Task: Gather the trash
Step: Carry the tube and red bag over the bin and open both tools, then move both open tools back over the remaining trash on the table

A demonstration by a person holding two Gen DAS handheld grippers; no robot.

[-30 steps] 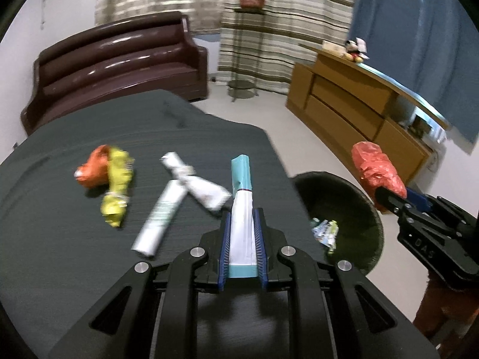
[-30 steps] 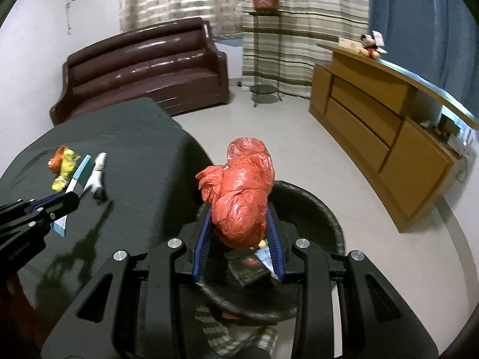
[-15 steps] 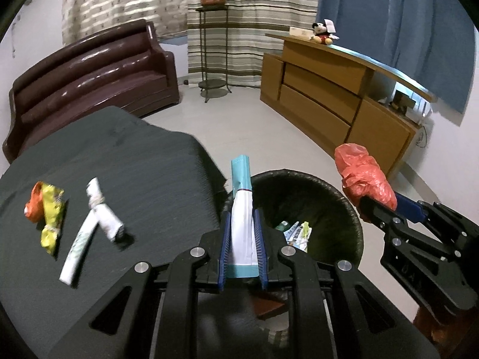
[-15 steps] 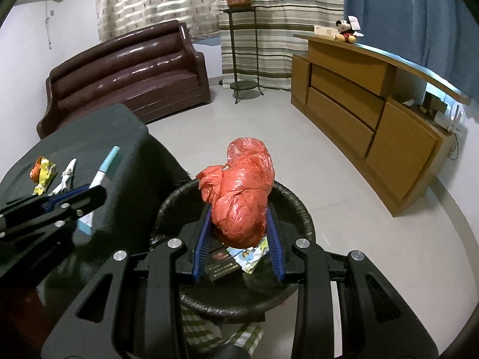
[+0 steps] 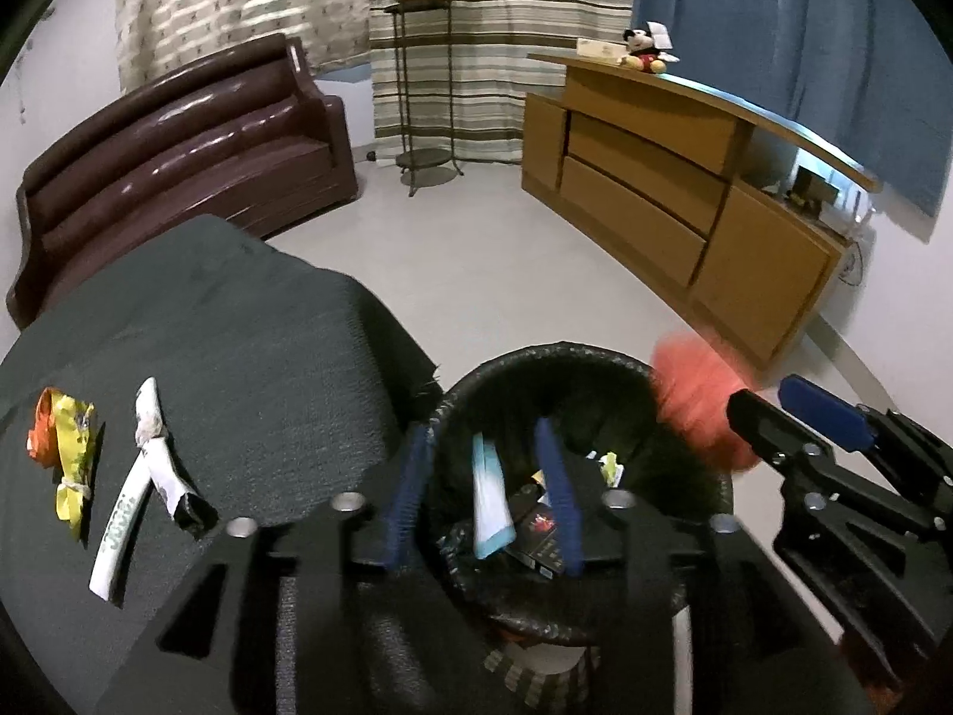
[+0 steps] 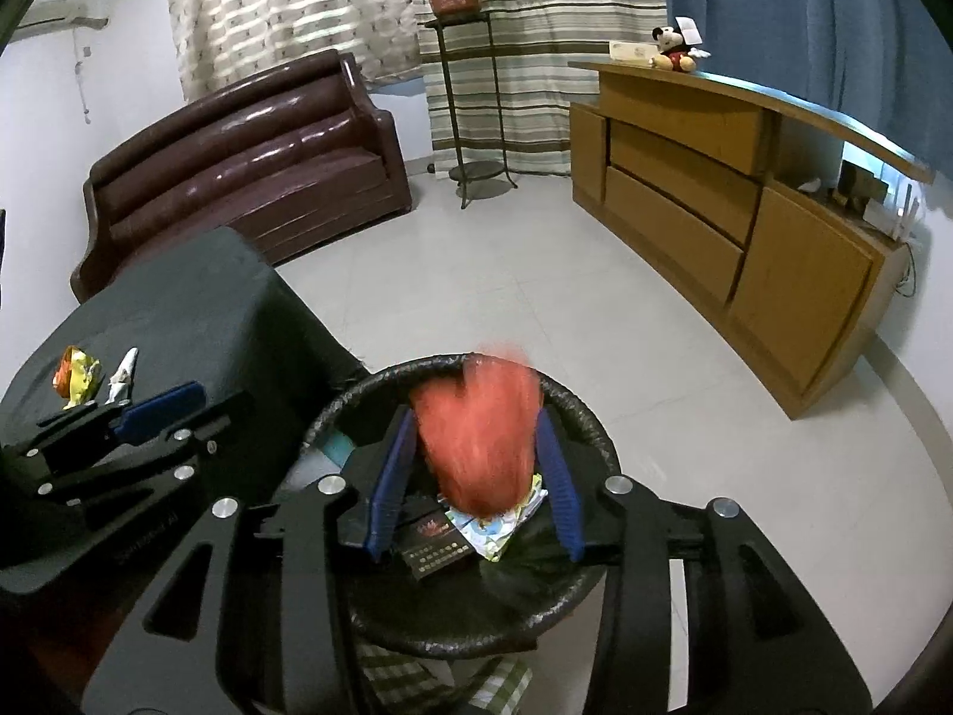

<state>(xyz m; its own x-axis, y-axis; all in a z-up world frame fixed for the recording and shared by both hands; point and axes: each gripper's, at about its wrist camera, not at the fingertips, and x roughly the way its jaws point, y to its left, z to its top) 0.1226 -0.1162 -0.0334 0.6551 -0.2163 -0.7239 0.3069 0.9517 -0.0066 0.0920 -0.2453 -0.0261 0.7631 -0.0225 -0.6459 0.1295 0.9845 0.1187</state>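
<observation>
Both grippers' jaws just opening over bin (image 5: 560, 357): L gripper (image 5: 488, 471) off teal-white packet (image 5: 491, 500), R gripper (image 6: 476, 465) off red bag (image 6: 482, 429).

The bin (image 5: 572, 357) mouth lies open below, the draped table (image 5: 250, 357) (left) crowding its rim.

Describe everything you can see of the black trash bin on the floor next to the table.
The black trash bin is round and open-topped, with a thick, rough-textured rim. It stands upright on the pale tiled floor, close against the dark-covered table. Inside lie a dark packet and a colourful wrapper. A white and teal tube and a blurred red plastic bag are dropping in between open claws held over its mouth.
</observation>
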